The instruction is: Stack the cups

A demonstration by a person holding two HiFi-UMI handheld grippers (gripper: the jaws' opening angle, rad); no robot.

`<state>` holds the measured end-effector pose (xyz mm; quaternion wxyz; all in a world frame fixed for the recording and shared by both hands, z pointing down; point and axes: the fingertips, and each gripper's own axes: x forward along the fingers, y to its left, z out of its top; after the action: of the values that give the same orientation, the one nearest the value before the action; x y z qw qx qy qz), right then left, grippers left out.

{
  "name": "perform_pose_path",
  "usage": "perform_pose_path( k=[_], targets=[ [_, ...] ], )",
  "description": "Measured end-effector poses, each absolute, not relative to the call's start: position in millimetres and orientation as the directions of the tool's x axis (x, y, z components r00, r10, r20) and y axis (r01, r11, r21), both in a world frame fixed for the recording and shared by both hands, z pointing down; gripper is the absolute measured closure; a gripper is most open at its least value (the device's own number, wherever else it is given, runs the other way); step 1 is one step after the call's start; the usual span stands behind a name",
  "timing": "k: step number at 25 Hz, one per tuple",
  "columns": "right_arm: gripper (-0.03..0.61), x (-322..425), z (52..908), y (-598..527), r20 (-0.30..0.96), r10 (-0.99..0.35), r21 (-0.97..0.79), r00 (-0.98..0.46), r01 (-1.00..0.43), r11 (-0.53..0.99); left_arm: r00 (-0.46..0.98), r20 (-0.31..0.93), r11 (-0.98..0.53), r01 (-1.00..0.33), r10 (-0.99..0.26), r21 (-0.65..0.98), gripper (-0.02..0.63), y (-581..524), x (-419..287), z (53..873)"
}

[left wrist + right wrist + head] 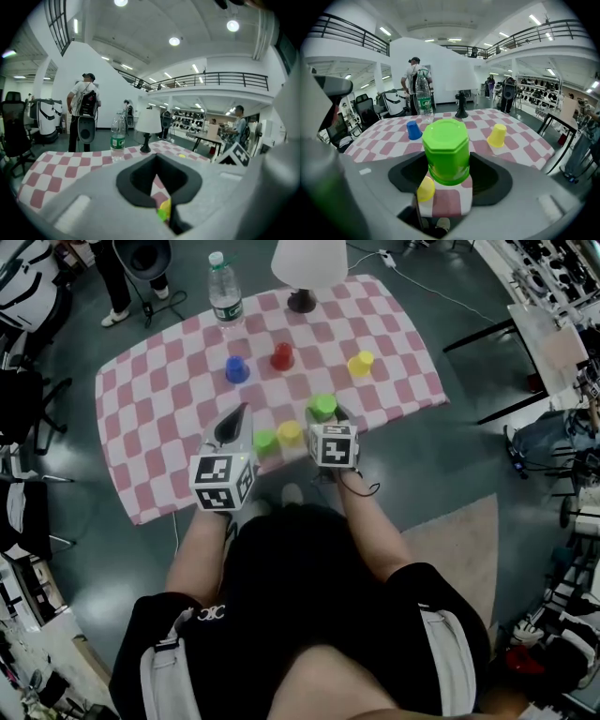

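Finding: my right gripper (447, 160) has its jaws set wide and closed on the sides of an upturned green cup (446, 150), which sits squarely between them, base up. I judge it to be held clear of the checked tablecloth (159, 418), not resting on it.

My left gripper (157, 157) has its jaws together with nothing between them. It hangs just beside the second green cup (265, 441).

The near yellow cup (425, 189) stands low and to the left of the held cup. It is just beside the second green cup at the near edge of the table. The blue cup (413, 130), red cup (282, 356) and far yellow cup (497, 135) stand well apart, further back.

Step in hand, as I judge it: seat the held cup over one of the near cups.

Recommendations:
- Bring the rim level and centre it over the target before I lower it.
- Descend straight (a tilted rim would catch and knock the light cup over).
- Part the jaws only once the cup has settled.
- Keep the left jaws near the target, ready to steady it.

Writing: the water bottle (423, 101) carries a green label, but I cannot read it. The marker cubes bear only black-and-white squares.
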<state>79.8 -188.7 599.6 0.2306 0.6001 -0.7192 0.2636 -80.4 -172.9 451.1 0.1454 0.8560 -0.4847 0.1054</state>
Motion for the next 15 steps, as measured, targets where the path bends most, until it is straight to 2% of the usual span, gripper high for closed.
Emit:
perform_pose_path(
  k=[15],
  targets=[
    [0.314, 79, 682, -157, 0.759, -0.628, -0.09, -0.17, -0.983, 0.158, 0.463, 0.405, -0.435, -0.885, -0.788, 0.166, 0.615, -164, -100, 478]
  ],
)
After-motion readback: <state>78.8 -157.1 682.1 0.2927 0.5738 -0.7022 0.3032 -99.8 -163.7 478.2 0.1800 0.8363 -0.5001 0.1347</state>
